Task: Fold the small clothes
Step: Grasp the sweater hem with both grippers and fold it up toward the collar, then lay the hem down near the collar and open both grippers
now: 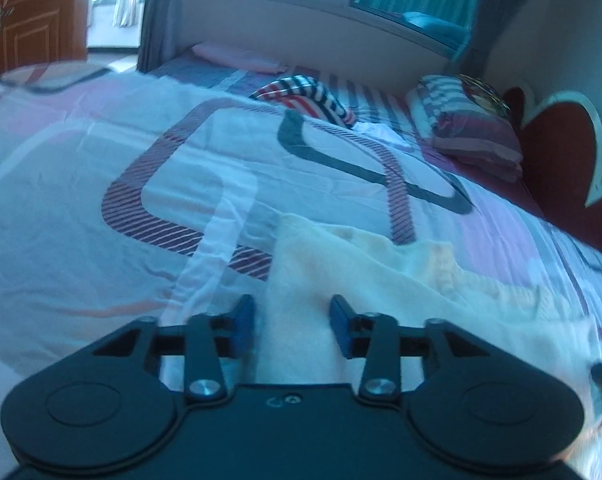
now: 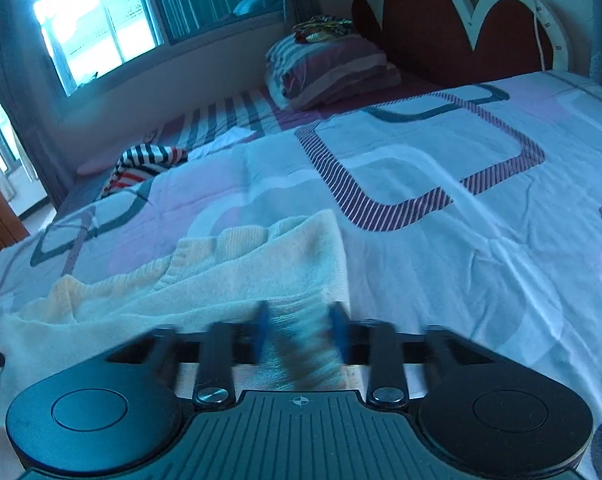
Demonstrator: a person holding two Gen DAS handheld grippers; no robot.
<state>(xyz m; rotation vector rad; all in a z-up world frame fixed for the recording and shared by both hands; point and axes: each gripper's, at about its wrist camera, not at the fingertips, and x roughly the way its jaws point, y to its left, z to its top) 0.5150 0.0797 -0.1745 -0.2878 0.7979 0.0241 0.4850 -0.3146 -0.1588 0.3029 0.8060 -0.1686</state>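
Left wrist view: the left gripper (image 1: 293,320) hangs with jaws apart over a cream knit garment (image 1: 381,280) at lower centre, on a patterned bedspread (image 1: 101,160). Right wrist view: the right gripper (image 2: 301,328), blurred, has jaws parted astride the garment's edge.

Motion blur smears the right gripper (image 2: 299,330); the cream garment (image 2: 205,280) runs hidden beneath both gripper bodies.
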